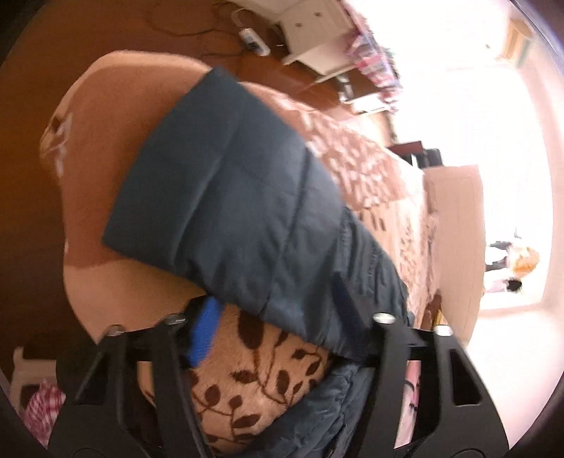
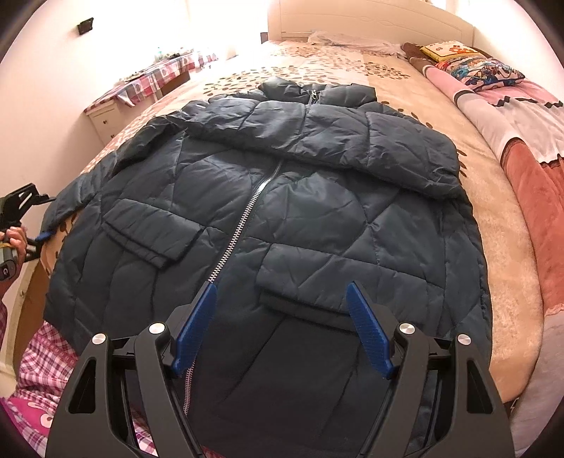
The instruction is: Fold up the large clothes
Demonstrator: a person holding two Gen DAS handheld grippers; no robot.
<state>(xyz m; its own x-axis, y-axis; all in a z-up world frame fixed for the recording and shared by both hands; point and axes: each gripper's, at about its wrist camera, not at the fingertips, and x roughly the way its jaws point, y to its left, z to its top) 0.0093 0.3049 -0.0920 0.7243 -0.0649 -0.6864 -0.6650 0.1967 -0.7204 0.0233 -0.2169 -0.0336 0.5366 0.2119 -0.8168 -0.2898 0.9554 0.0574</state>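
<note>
Bed (image 2: 500, 246) covered by a beige leaf-print blanket (image 2: 405, 75); two patterned pillows (image 2: 483, 72) and a pink quilt (image 2: 528, 141) lie along its right side. White headboard (image 2: 370, 17) behind. White bedside cabinet (image 2: 105, 121) at left; power strip (image 1: 252, 40) on brown floor (image 1: 70, 42).

Bright window (image 1: 493, 141), white nightstand (image 2: 104, 123), brown floor (image 1: 105, 28), pink walls (image 2: 53, 70).

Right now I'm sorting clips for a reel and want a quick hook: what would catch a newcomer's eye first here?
The big dark puffer jacket spread front-up across the bed, its silver zipper running down the middle. Next, the right gripper, open with blue fingers, over the hem. At the bed's left edge the left gripper is at the sleeve, which hangs past the edge in the left wrist view.
</note>
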